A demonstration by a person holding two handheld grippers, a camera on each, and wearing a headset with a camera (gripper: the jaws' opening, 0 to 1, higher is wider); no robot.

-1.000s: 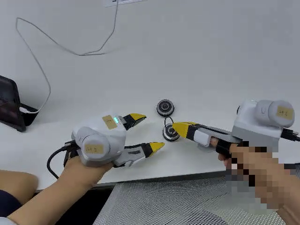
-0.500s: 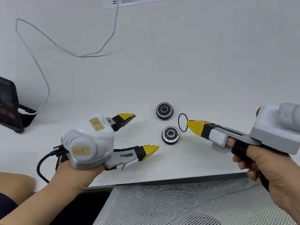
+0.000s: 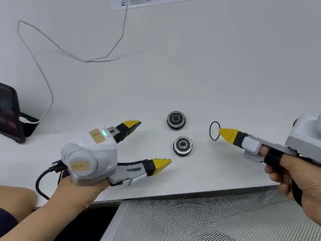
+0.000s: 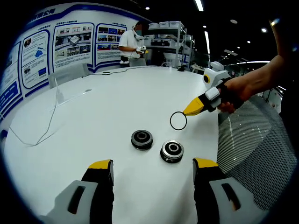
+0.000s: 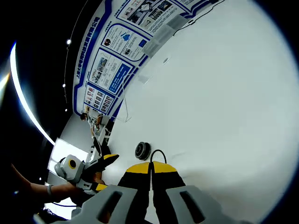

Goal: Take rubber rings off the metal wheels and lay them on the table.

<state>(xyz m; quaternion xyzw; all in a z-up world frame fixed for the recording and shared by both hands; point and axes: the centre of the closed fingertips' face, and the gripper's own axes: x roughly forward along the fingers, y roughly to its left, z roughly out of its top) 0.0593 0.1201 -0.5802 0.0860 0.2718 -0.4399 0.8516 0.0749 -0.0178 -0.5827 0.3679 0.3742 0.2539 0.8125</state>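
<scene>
one ring off, not yet laid down
right gripper (image 3: 226,134) clenched on the rubber ring (image 3: 214,131) above the table (image 3: 225,75), right of the metal wheels (image 3: 182,145); left gripper (image 3: 146,144) released, empty; far wheel (image 3: 176,119) looks unstripped.

A thin grey cable (image 3: 90,61) loops from the far side toward a dark flat device (image 3: 9,113) at the left edge of the head view; a white plug (image 3: 26,119) sits at the device's side; grey perforated mesh (image 3: 200,221) lies along the bottom of that view. Far behind in the left gripper view are blue-bordered wall posters (image 4: 74,42), a standing person (image 4: 131,44) in white, shelving (image 4: 168,35) and ceiling lights (image 4: 202,4).
</scene>
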